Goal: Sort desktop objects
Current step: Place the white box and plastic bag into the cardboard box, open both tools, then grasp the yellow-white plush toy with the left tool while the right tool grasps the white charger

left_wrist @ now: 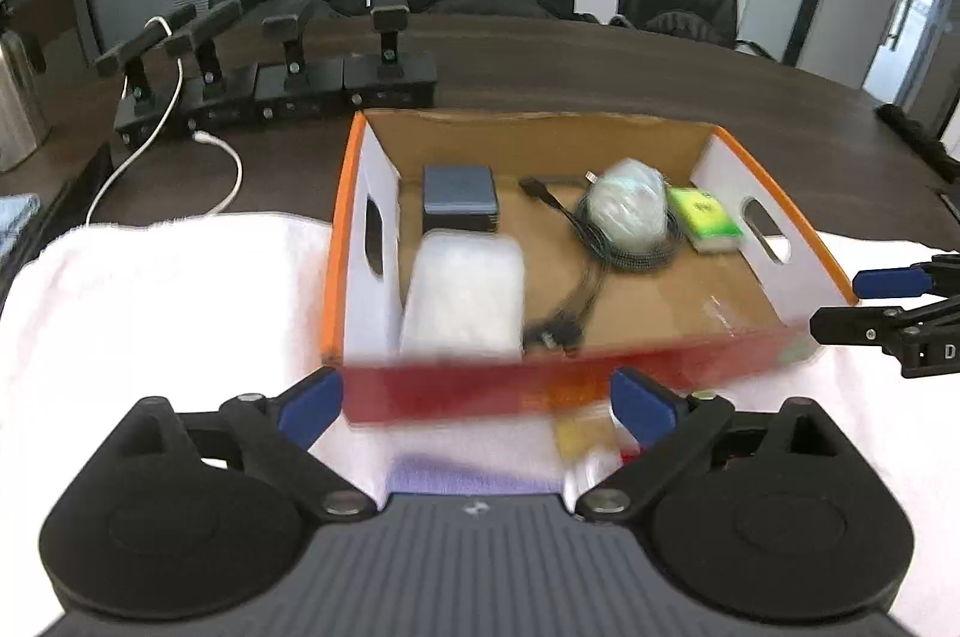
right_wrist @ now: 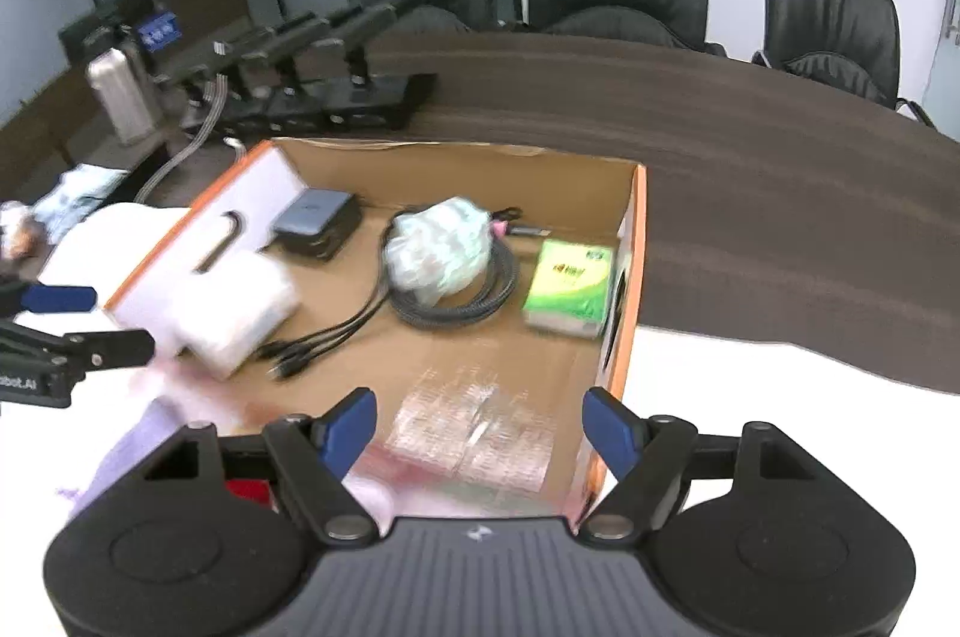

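Table [left_wrist: 600, 55] is dark wood w/ a white towel [left_wrist: 150, 289] over the near end; the box [left_wrist: 354, 229] sits on the towel, open top, orange rim, cut-out handles in both side walls. It already holds most of the desk stuff. Judging by that, sorting looks nearly done, and both tools appear to be clear of the box w/ nothing in them.

Inside, big to small: white pack [left_wrist: 462, 295] against the left wall, coiled cable [right_wrist: 450, 301] mid-box w/ a crumpled bag [right_wrist: 438, 247] on top of it, grey case [left_wrist: 459, 199] at the back left, green tissue pack [right_wrist: 570, 289] by the right wall. Clear blister sheets [right_wrist: 474, 433] lie flat on the floor at the near right corner.

Left gripper [left_wrist: 477, 397]: jaws spread wide, nothing between them, hanging just before the box's red front wall. Right gripper [right_wrist: 480, 421]: also spread, empty, over the near right corner above the sheets.

Some things are on the towel below the front wall, a lilac patch [left_wrist: 474, 475] and yellow/red bits [left_wrist: 588, 433], too blurred to name. If those are next:
- keep the jaws wide till they straddle the item, then close
- lift clear of the front wall before going in, it's easy to clip
- drop in the bare middle floor, not on the cable loops
- one hand at a time, the tools are near each other
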Demonstrator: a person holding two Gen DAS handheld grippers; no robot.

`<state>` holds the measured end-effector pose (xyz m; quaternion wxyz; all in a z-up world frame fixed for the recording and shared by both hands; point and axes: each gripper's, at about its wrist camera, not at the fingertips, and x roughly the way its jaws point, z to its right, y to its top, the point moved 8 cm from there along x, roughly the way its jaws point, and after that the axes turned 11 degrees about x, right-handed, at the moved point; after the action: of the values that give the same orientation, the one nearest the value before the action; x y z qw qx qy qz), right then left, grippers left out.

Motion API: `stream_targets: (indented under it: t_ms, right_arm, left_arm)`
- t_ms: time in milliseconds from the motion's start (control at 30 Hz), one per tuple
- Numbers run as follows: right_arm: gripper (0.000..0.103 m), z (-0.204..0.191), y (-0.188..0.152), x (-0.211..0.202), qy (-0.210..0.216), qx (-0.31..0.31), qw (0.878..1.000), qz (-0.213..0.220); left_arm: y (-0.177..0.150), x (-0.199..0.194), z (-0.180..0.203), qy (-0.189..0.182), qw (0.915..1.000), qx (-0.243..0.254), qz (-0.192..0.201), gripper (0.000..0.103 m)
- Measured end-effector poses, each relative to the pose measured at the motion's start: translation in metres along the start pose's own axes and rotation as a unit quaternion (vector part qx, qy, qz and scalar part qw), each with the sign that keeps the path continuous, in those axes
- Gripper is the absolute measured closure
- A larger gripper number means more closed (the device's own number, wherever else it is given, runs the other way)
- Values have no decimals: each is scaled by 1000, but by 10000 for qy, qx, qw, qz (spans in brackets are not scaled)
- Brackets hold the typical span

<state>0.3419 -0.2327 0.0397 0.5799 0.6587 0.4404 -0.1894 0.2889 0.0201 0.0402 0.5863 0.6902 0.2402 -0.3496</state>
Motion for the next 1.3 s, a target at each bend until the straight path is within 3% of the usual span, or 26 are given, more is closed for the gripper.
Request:
stream_targets:
  t_ms: [400, 667, 833, 1033, 1300]
  right_arm:
    - [21, -8, -102, -66, 596, -163, 9980, 105]
    - [21, -8, -171, -75, 850, 39, 9964, -12]
    - [21, -13, -191, -74, 730, -66, 9973, 49]
    - [21, -15, -193, -75, 751, -27, 9971, 86]
    - [21, -13, -172, -80, 831, 124, 9957, 385]
  left_arm:
    - [-94, -56, 28, -115, 9989, 297, 357, 0]
    - [-151, -75, 56, -510, 9970, 350, 469, 0]
    - [-146, -73, 65, -260, 9931, 852, 768, 0]
    - [-133, -54, 59, -426, 9940, 631, 780, 0]
    - [-132, -35, 61, -1310, 9867, 459, 846, 1]
